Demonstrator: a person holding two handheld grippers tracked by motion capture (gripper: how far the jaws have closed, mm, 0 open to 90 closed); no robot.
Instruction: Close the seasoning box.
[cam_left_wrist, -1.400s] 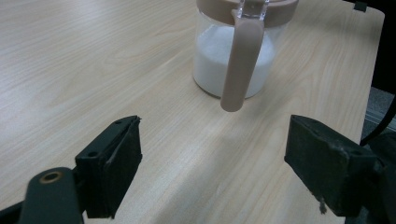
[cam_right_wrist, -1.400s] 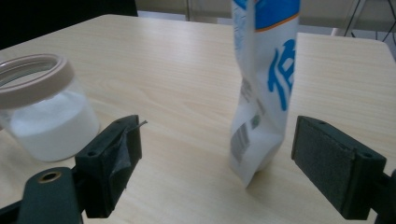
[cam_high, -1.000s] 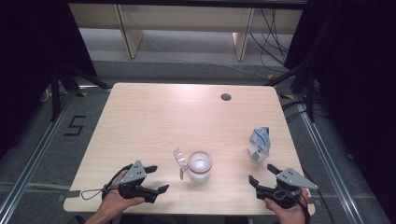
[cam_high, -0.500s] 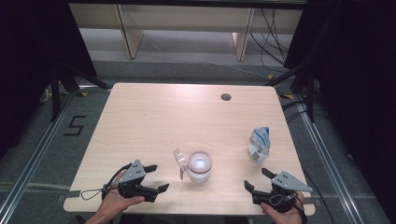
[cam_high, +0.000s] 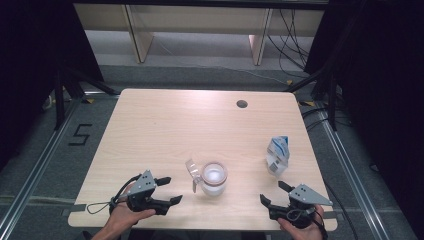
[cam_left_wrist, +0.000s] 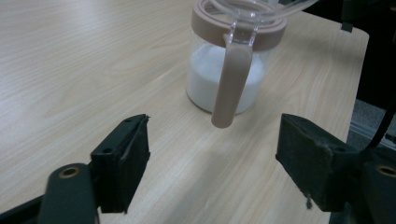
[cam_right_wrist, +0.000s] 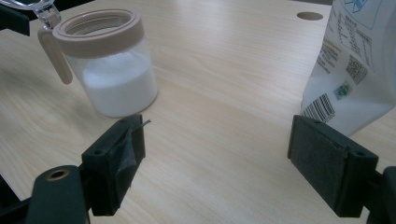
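White pouch (cam_right_wrist: 348, 70), top cut off

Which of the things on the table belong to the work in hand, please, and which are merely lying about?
In hand:
- clear jar of white powder, lid open
- white pouch
- left gripper, right gripper, both open

Lying about:
- table's cable hole

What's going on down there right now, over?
Left claw open, jaws just closing a little, nothing between them; right claw open, empty. Jar of white powder upright between them, lid flipped open. Bag stands beside right claw. Path clear.
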